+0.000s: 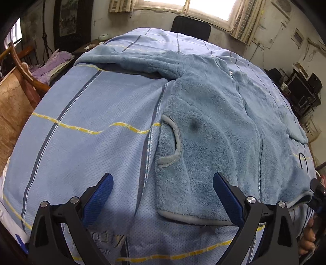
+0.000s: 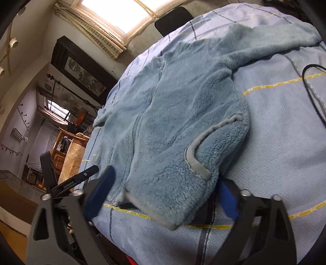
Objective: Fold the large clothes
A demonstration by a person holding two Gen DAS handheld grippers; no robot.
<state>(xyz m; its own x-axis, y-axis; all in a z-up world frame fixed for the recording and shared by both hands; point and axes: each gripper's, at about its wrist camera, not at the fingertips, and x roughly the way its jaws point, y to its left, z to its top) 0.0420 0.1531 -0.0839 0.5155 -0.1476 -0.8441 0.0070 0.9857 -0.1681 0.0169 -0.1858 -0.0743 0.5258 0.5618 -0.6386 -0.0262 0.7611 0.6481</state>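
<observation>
A blue fleece jacket [image 1: 214, 114] lay spread flat, front up, on a bed covered by a light blue sheet [image 1: 85, 142] with yellow and dark stripes. In the left wrist view the jacket filled the right half of the bed, its zipper [image 1: 259, 155] running from the near hem toward the far collar, and one sleeve [image 1: 130, 61] stretched away to the far left. A curved grey-trimmed pocket [image 1: 173, 140] sat near the jacket's left edge.

The left gripper [image 1: 163, 195] hovered above the near left corner of the hem, its jaws wide open with nothing between them; the blue pads [image 1: 101, 195] stood well apart, one over bare sheet, the other over the fleece.

The right gripper [image 2: 167, 195] was at the opposite near corner of the jacket. Its jaws were also spread open, and the hem corner lay between them, rising slightly off the sheet. Whether the fleece touched either pad could not be told because of blur. A black cable [image 2: 311, 85] curled on the sheet to the right of the jacket.

A dark chair [image 1: 191, 26] stood beyond the far edge of the bed, below a bright window [image 1: 189, 8].
</observation>
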